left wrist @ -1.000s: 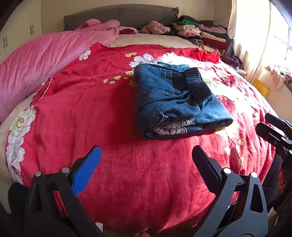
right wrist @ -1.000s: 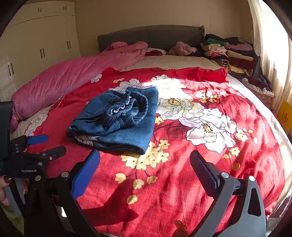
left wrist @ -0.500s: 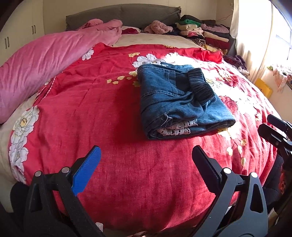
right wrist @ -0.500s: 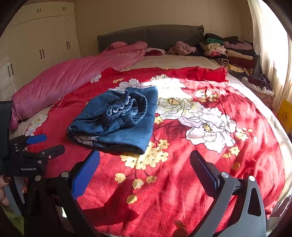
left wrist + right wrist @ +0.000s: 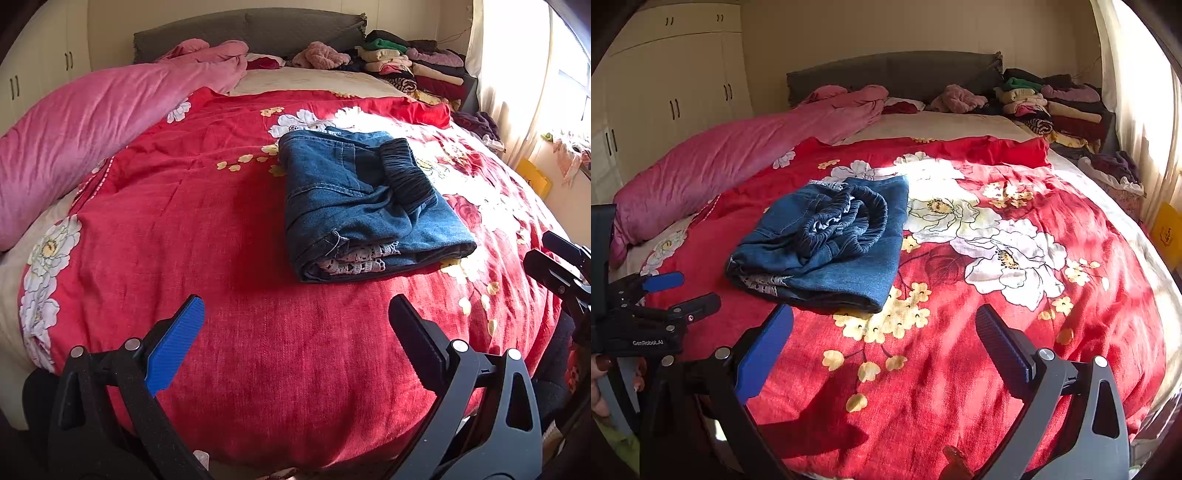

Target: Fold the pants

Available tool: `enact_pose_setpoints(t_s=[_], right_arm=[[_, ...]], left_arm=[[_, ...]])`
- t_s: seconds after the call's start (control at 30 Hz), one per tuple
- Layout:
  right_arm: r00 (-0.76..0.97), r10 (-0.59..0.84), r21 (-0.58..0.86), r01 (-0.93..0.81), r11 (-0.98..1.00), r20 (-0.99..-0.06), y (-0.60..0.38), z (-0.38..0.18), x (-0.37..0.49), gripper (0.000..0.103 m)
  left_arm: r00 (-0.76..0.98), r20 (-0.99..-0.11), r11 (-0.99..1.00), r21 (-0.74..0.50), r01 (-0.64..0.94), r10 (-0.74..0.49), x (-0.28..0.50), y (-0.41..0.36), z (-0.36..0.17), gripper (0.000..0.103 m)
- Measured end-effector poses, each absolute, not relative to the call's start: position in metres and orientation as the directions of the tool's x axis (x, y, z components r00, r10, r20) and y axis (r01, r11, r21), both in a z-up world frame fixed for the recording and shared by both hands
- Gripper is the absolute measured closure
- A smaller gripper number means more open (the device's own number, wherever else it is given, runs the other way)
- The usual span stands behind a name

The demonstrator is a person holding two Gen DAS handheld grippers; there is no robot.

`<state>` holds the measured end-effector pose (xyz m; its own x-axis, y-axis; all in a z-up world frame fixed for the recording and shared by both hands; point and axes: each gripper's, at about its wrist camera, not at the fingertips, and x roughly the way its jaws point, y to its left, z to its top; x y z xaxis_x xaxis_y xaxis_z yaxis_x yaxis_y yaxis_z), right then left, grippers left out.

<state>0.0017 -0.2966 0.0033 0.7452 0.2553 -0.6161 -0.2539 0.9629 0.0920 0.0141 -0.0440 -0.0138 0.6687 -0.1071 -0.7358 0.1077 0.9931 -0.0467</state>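
Bed: a red floral quilt (image 5: 221,229) covers most of it, with a pink duvet (image 5: 92,122) bunched along the left side and stacked clothes (image 5: 413,66) by the headboard.
Pants: the jeans (image 5: 362,206) lie near the middle of the quilt as a compact folded bundle, elastic waistband (image 5: 404,173) rolled on top, lace hem showing at the near open edge. By the look of it the fold is finished.
Left gripper (image 5: 295,325): jaws spread wide, nothing between them, hovering over bare quilt short of the bundle.
Right gripper (image 5: 884,332): likewise gaping and empty, near the bundle's front corner but not touching it.
Risk, waistband: it sits loose and humped; a nudge from either finger could probably roll it off and spring the top layer open.
Risk, quilt: the cover is soft and wrinkled, so a finger dragging across it may tug the cloth and skew the bundle.
Risk, lace edge: the layers there are uneven and could snag on a pad (image 5: 173,343) if the bundle is lifted from that side.
Hidden: the underside and far edge of the bundle, and how many layers it holds.
Cut off: only fingertips (image 5: 600,363) of the person show, at the left gripper's handle; the bed's near edge drops out of view.
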Motion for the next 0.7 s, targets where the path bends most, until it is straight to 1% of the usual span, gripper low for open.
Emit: enact_pose_setpoints(t_s=[0.7], right_arm=[[0.745,0.251,0.093,-0.248,0.964,-0.618,-0.2973,0.0022,0.0008,0.004]], left_arm=[[0.667,-0.738,0.994,-0.047,0.101,-0.102,0.0128,-0.0419,-0.0138,0.009]])
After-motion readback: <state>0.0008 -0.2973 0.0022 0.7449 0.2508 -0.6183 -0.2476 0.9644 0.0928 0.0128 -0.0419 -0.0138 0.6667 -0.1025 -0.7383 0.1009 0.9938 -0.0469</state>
